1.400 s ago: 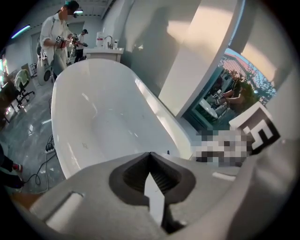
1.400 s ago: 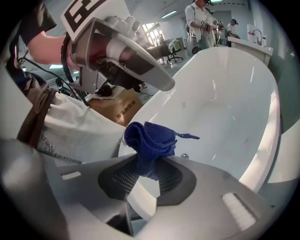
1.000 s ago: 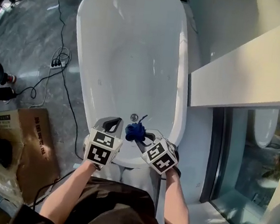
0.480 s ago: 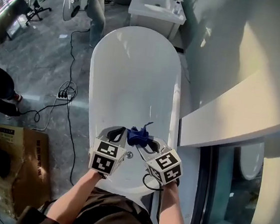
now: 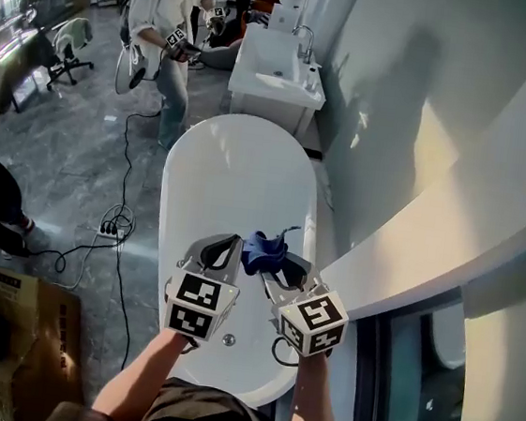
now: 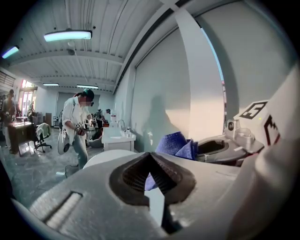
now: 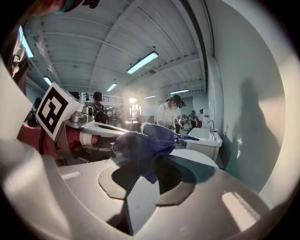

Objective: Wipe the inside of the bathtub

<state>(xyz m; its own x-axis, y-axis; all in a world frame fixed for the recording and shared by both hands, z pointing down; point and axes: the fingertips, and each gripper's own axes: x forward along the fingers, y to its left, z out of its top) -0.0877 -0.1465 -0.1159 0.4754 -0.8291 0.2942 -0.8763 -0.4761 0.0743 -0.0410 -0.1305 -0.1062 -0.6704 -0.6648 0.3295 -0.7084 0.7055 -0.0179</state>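
A grey-floored hall surrounds the white bathtub (image 5: 239, 169) below you. Your right gripper (image 5: 274, 265) is clamped on the blue cloth (image 5: 263, 249), which hangs in the air over the bathtub's near end. Your left gripper (image 5: 222, 247), just beside it, is closed and empty. The cloth isn't touching the bathtub, so the whole inside seems left to wipe.

Left hand-held gripper (image 6: 150, 154) sits closed, blue cloth (image 6: 174, 143) beyond.

hard sunlight brightens the bathtub (image 5: 238, 183) and wall (image 5: 398, 98); fisheye edges darken.
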